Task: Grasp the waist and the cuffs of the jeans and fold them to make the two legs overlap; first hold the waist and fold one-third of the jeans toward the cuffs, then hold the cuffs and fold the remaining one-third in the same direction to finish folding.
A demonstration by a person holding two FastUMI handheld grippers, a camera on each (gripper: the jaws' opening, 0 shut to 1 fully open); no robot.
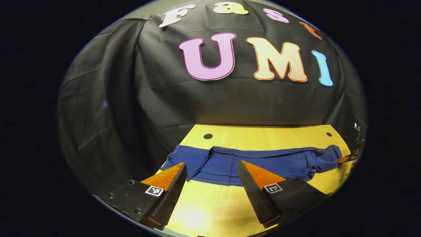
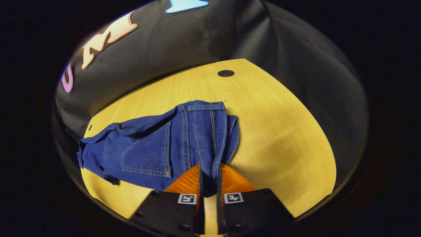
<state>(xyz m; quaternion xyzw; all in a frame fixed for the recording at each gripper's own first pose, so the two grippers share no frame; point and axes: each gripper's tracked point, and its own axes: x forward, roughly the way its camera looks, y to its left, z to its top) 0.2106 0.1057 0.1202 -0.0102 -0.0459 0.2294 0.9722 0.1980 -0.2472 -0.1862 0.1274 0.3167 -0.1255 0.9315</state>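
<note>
Blue jeans [image 1: 263,163] lie stretched across the yellow wooden table [image 1: 210,204], cuff end to the left and waist end bunched at the right. My left gripper [image 1: 211,163] is open, its orange-and-black fingers [image 1: 171,184] spread just short of the jeans' near hem with nothing between them. An orange bit of the other gripper [image 1: 343,159] shows at the bunched waist end. In the right gripper view my right gripper [image 2: 209,174] is shut on the near end of the waistband [image 2: 205,138]. A back pocket [image 2: 144,154] lies to its left, and the legs trail off leftward.
Black cloth walls close in behind and beside the table. Small dark round holes [image 1: 208,136] [image 2: 226,73] mark the tabletop near its far edge. Bare wood [image 2: 279,138] spreads to the right of the waist, and the table's rounded rim curves close by.
</note>
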